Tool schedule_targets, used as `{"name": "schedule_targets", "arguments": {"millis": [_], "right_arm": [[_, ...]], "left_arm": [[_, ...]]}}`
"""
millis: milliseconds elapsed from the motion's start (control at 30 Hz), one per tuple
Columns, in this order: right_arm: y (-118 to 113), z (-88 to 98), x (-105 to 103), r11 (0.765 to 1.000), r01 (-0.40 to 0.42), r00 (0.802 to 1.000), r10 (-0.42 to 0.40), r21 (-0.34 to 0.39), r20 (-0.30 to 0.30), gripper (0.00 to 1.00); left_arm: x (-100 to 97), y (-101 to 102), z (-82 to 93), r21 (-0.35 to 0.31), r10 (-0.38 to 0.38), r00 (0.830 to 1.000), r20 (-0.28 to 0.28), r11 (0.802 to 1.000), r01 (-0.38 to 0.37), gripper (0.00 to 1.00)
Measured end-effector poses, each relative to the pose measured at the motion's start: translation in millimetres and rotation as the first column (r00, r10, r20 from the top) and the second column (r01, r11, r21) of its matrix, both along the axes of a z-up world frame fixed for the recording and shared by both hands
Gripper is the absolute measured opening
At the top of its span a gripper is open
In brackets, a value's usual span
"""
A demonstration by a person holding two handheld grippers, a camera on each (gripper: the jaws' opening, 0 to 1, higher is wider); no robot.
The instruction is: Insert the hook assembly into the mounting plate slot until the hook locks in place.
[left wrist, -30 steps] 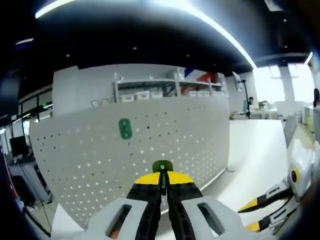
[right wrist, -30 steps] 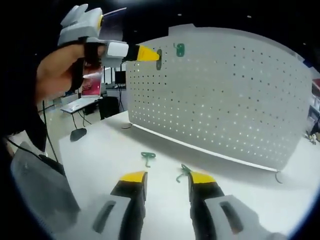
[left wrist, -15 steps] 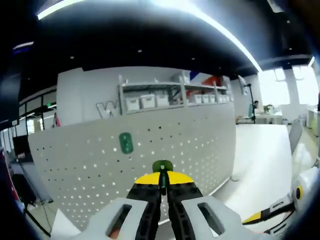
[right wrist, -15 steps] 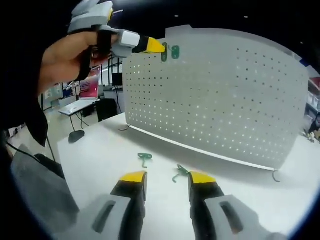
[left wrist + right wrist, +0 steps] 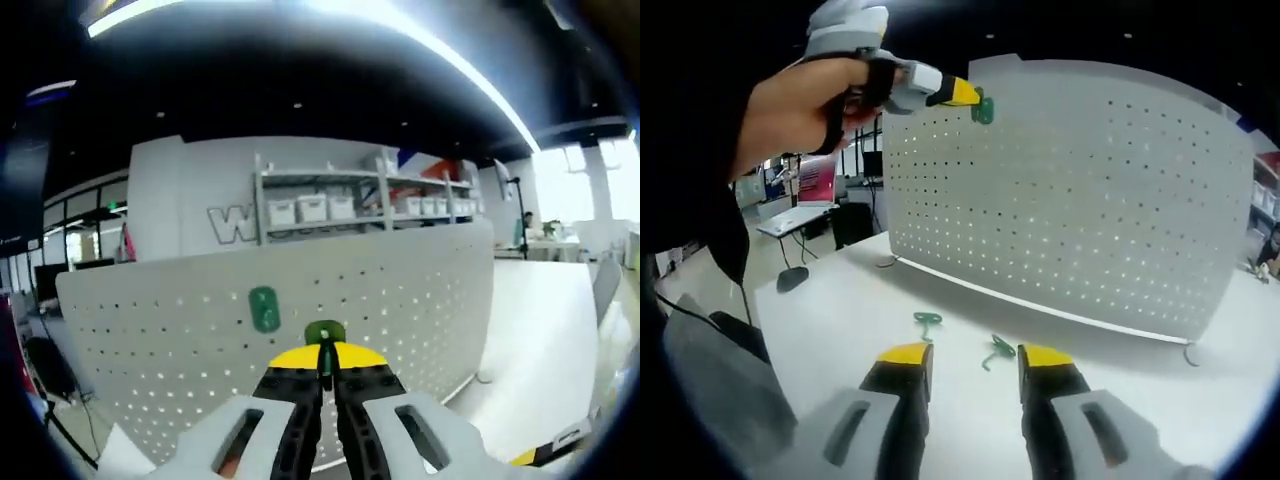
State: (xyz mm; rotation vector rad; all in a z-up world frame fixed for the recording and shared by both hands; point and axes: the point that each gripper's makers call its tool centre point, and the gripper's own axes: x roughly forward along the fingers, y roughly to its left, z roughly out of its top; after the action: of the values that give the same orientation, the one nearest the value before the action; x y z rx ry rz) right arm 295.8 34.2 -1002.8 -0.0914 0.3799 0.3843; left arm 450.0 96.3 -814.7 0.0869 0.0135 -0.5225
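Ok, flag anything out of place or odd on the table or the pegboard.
Two green hooks lie loose on the white table, in front of the pegboard. The left tool holds a third near one already mounted. Nothing looks damaged.

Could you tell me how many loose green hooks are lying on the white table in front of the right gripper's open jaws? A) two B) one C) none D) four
A: in the right gripper view, one green hook and a second green hook lie on the white table, just beyond the right gripper.
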Motion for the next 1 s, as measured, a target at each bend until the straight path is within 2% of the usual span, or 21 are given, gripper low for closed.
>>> {"name": "schedule_targets", "arguments": {"millis": [200, 467, 1000], "right_arm": [[0.1, -0.1, 0.0, 1.000, -0.001, 1.000, 0.001, 0.007, -0.003, 0.32], [2.9, -1.5, -0.4, 1.000, -0.011, 1.000, 0.011, 0.007, -0.008, 0.32], [3.4, -2.8, -0.6, 1.000, -0.026, 1.000, 0.026, 0.010, -0.017, 0.32]], "left_arm": [[13.6, -5.6, 10.5, -0.033, 0.029, 0.999, 0.014, 0.999, -0.029, 0.02], [24.8, -16.6, 12.5, -0.049, 0.046, 0.999, 0.013, 0.998, -0.045, 0.02], [46.8, -29.5, 15.4, -0.034, 0.076, 0.997, 0.012, 0.997, -0.075, 0.02]]}}
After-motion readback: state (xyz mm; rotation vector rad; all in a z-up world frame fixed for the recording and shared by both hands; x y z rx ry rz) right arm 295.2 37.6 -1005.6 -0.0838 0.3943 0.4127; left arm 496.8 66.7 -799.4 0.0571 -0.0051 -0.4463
